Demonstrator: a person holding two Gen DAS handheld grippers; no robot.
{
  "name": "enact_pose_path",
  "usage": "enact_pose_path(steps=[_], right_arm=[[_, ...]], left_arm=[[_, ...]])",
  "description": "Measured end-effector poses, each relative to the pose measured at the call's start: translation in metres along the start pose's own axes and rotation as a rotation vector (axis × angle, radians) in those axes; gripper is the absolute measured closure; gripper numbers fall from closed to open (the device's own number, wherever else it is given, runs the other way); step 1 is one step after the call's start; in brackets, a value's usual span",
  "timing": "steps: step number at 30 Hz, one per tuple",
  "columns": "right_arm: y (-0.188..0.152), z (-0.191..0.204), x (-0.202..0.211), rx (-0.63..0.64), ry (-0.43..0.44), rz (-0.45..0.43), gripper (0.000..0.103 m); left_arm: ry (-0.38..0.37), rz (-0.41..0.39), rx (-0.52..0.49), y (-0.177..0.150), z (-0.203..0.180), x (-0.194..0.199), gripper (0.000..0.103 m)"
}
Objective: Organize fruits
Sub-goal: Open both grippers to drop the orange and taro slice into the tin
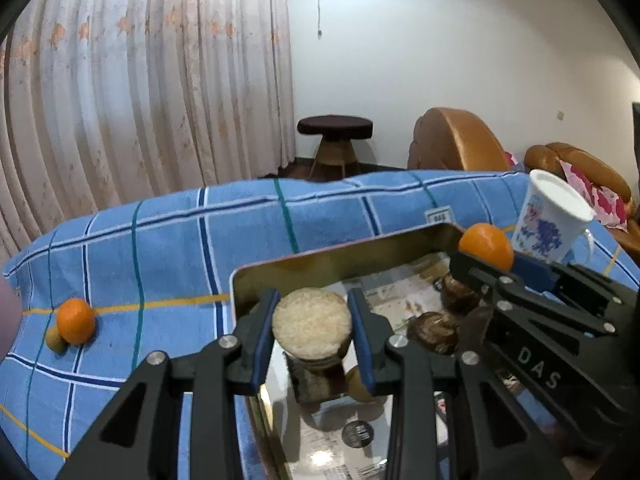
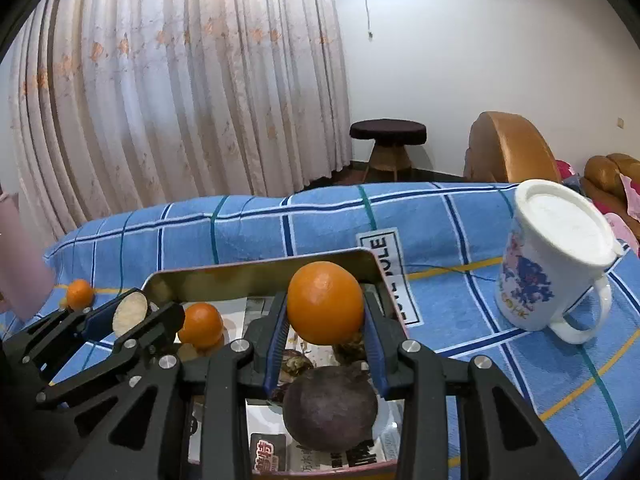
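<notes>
the orange (image 2: 325,307) sits pinched between the right gripper (image 2: 326,344)'s blue pads, held above the far end of the metal tin (image 2: 256,276), over a dark purple round fruit (image 2: 330,407). it looks firm, light and smooth-skinned, so a hold across its widest part suits it. the left gripper (image 1: 311,338) clamps a pale round-topped piece (image 1: 312,328) above the tin's near left side. both reach forward, level. another orange (image 1: 75,320) lies by the blue checked cloth (image 1: 160,248)'s left edge.
</notes>
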State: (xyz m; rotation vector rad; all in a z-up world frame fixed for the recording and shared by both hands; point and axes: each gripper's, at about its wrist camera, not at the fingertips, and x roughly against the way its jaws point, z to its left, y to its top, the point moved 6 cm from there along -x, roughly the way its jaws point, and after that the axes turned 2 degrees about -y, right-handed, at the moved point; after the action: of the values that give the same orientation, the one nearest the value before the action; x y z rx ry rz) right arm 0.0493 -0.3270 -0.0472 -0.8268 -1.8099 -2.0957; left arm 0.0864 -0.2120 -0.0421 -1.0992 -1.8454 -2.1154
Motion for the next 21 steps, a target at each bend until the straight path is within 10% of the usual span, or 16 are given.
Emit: enact_pose_path(steps=[12, 15, 17, 21], right_arm=[[0.006, 0.006, 0.005, -0.040, 0.115, -0.026, 0.064], [0.011, 0.002, 0.015, -0.060, 0.097, -0.085, 0.056], [0.014, -0.002, 0.021, -0.069, 0.056, -0.121, 0.033], [0.018, -0.010, 0.027, -0.096, 0.012, -0.169, 0.028]], left_arm=[[0.002, 0.021, 0.019, -0.003, 0.007, -0.002, 0.063], [0.027, 0.005, 0.021, -0.002, 0.009, 0.001, 0.019], [0.044, -0.022, 0.029, -0.001, 0.010, 0.008, 0.004], [0.043, -0.066, 0.016, 0.004, 0.006, 0.021, 0.000]])
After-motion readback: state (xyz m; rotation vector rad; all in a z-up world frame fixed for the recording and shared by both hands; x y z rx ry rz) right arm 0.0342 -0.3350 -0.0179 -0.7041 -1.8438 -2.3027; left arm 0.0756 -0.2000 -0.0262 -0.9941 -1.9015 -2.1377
